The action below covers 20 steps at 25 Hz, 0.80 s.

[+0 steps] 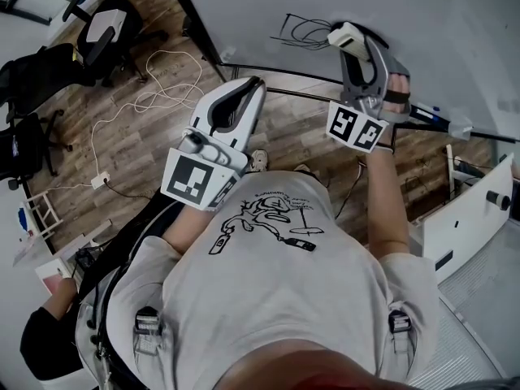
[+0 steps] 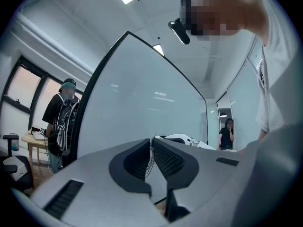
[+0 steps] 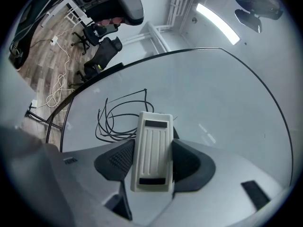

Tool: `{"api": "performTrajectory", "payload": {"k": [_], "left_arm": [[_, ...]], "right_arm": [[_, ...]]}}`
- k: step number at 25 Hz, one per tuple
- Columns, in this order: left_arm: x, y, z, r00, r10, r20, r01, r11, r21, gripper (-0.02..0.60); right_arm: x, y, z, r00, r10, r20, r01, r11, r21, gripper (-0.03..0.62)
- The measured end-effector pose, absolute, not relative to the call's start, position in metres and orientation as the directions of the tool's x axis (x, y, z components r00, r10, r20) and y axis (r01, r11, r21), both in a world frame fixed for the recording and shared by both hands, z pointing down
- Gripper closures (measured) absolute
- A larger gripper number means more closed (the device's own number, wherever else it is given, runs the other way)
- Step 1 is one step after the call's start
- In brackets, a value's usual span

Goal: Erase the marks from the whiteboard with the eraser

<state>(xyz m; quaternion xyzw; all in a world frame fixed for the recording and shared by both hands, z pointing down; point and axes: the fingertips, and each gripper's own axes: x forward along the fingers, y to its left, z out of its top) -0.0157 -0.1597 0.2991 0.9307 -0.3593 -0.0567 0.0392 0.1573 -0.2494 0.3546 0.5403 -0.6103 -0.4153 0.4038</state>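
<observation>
The whiteboard (image 1: 382,6) stands in front of me, with looping black scribbles (image 1: 305,31) near its lower left corner. My right gripper (image 1: 348,39) is shut on a white ribbed eraser (image 3: 152,150), whose far end lies right beside the scribbles (image 3: 118,117). In the head view the eraser (image 1: 343,34) touches the board just right of the marks. My left gripper (image 1: 253,88) hangs lower, away from the marks, jaws shut with nothing between them (image 2: 151,162); it faces a bare stretch of whiteboard (image 2: 142,108).
A black frame edge (image 1: 195,23) and lower rail (image 1: 284,75) bound the board. White cables (image 1: 154,96) trail over the wood floor, office chairs (image 1: 101,27) stand at the left, and a white machine (image 1: 467,210) sits at the right. A person (image 2: 61,122) stands by the board's left edge, another (image 2: 227,132) farther off.
</observation>
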Motion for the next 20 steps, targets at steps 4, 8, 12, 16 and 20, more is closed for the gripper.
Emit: {"api": "performTrajectory", "payload": {"k": [4, 8, 12, 16, 20], "left_arm": [[-0.016, -0.157, 0.297, 0.734, -0.674, -0.077, -0.666, -0.738, 0.108, 0.545], [-0.018, -0.154, 0.296, 0.733, -0.676, -0.076, -0.669, -0.736, 0.105, 0.545], [-0.019, -0.151, 0.298, 0.731, -0.678, -0.073, -0.67, -0.734, 0.107, 0.545], [-0.017, -0.15, 0.299, 0.734, -0.675, -0.073, -0.667, -0.737, 0.113, 0.545], [-0.016, -0.15, 0.299, 0.737, -0.673, -0.072, -0.664, -0.739, 0.111, 0.545]], "right_arm": [[0.154, -0.249, 0.362, -0.095, -0.994, 0.051, -0.309, 0.078, 0.948, 0.341], [0.152, -0.25, 0.368, -0.095, -0.994, 0.054, -0.291, 0.079, 0.954, 0.341], [0.15, -0.251, 0.374, -0.094, -0.994, 0.058, -0.277, 0.082, 0.957, 0.341], [0.148, -0.251, 0.379, -0.097, -0.993, 0.068, -0.271, 0.092, 0.958, 0.341], [0.145, -0.252, 0.387, -0.102, -0.992, 0.074, -0.27, 0.099, 0.958, 0.341]]}}
